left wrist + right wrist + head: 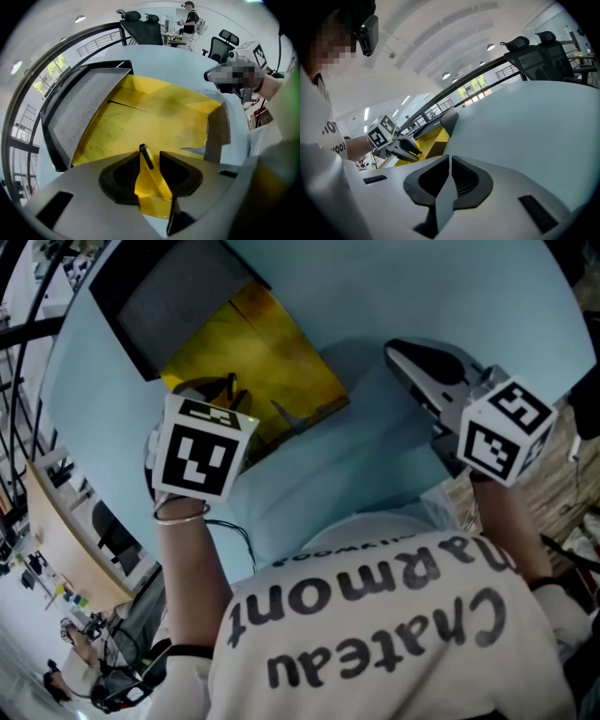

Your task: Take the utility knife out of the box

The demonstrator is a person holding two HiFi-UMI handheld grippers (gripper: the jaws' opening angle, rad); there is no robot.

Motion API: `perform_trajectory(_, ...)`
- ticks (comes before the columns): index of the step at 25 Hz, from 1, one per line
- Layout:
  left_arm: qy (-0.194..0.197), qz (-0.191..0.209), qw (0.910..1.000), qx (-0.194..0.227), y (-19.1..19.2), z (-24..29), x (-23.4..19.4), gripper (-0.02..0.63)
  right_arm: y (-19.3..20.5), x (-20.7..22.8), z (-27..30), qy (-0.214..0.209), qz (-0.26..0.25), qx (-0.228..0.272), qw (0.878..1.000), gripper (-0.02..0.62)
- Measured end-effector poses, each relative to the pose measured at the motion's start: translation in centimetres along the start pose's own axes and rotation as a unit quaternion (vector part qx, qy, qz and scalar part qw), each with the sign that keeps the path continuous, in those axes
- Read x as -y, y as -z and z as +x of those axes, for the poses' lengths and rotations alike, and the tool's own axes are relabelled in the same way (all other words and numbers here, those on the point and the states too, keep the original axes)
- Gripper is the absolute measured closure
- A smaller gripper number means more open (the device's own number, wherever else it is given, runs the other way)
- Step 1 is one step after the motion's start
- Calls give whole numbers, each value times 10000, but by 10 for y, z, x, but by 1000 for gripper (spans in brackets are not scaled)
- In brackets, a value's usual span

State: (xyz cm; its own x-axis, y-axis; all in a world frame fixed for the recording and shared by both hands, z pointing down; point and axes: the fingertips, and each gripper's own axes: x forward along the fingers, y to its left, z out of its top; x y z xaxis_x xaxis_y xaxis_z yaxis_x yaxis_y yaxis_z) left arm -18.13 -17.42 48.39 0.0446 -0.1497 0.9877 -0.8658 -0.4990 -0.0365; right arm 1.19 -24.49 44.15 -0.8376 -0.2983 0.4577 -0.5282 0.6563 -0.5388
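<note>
An open box with a yellow inside [258,348] [159,115] lies on the table, its dark grey lid [164,296] [86,110] folded back to the left. My left gripper [228,395] [151,158] points straight down into the box's near end. A yellow utility knife with a black tip [152,180] stands between its black pads, which close on it from both sides. The right gripper view shows the left gripper [401,145] over the box [431,138]. My right gripper [422,367] [450,160] hovers over bare table to the right of the box, shut with nothing in it.
The pale blue round table [394,296] [534,122] carries only the box. A loose flap [298,413] [206,149] sticks up at the box's near right corner. Black office chairs [140,26] and a standing person [190,18] are beyond the far edge.
</note>
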Motion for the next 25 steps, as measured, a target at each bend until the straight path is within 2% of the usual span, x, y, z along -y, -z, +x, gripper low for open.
perform_trajectory(11,-101,86,9999,-9,0,2,4,502,1,2,-4,-14,57,42,10000,552)
perform_trajectory(16,-77,-115,9996,236,-7,-9,3,517,-4,1,-12,11,49,51,10000,554)
perform_trajectory(25,-462,-338,9955,756,-20,-37,-2,546,-11,-7,-25,-57,-55,110,9999,552)
